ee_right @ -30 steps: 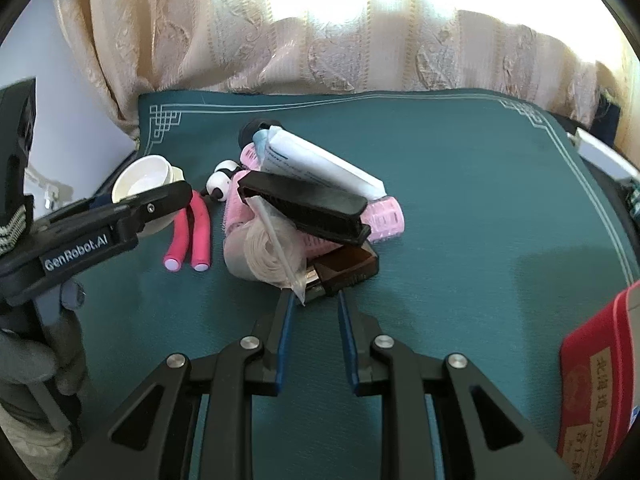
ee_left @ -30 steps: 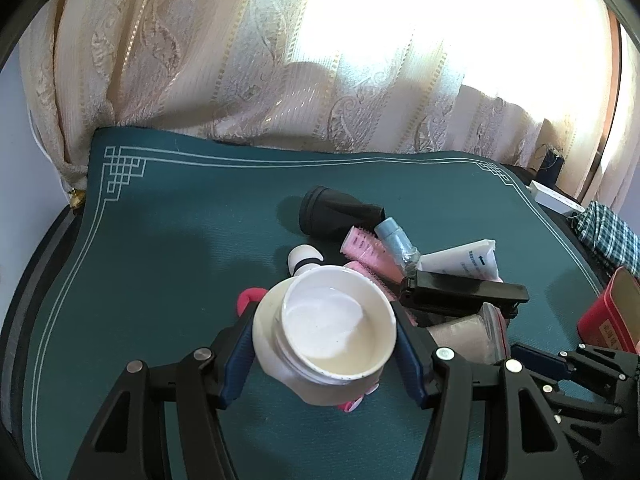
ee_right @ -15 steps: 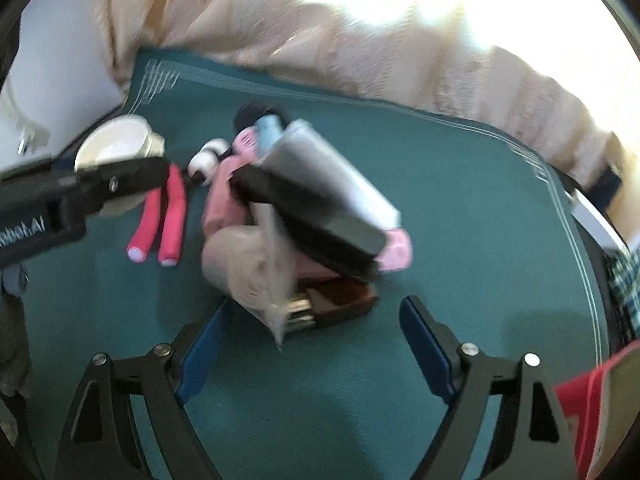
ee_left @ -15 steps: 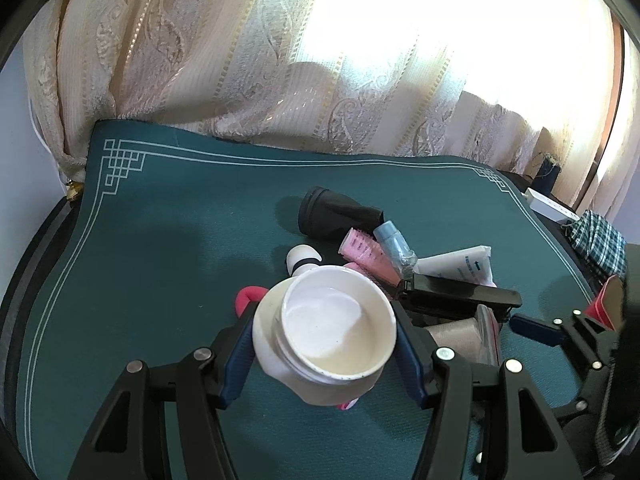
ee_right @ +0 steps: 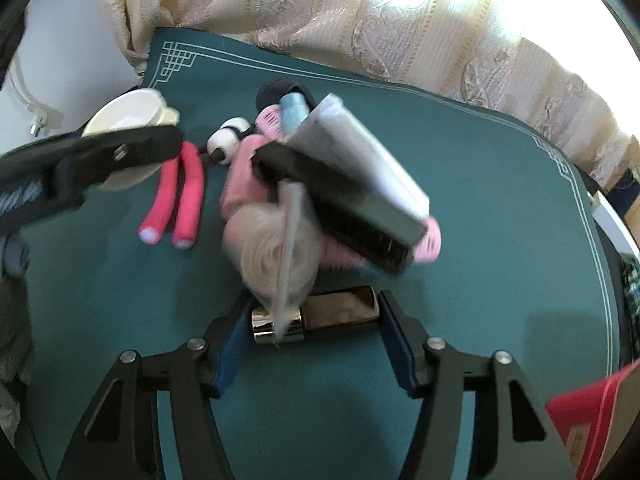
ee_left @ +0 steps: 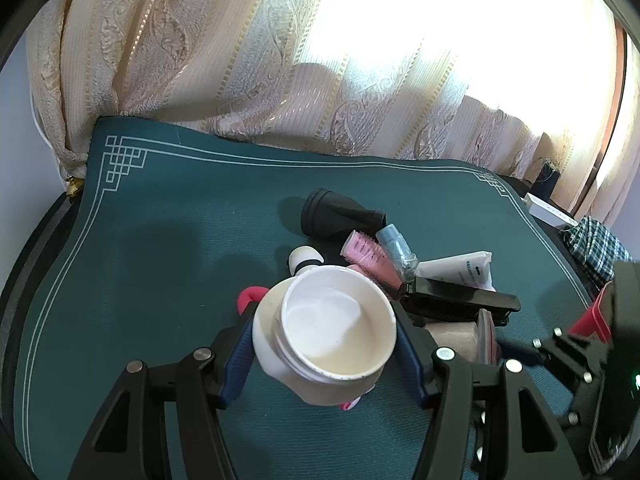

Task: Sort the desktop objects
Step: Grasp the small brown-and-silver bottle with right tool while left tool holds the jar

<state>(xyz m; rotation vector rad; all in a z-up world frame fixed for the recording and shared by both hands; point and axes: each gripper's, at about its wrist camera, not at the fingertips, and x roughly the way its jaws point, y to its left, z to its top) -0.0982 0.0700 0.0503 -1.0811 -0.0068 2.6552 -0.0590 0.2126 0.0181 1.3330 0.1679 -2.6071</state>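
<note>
On the left, the left hand-held gripper (ee_left: 324, 356) is clenched on a white open jar (ee_left: 328, 328), held above the green mat (ee_left: 160, 240) on the worktop with its mouth tilted up toward the camera. By my reading it is kept there as a ready container while the other hand fetches things.

Just right of it lie two pink foam rollers (ee_right: 176, 196), side by side, their ends pointing toward the near edge.

Further right is the pile: a bagged pale bundle (ee_right: 272, 256), a black comb (ee_right: 340, 208) and a white tube (ee_right: 360, 152) leaning across it.

At the pile's near foot lies a small brown bottle with a silver cap (ee_right: 316, 314), long axis crosswise, cap pointing left. The right hand-held gripper (ee_right: 312, 344) straddles it lengthwise; its jaws have just been closing, and whether the pads press yet I cannot tell.
</note>
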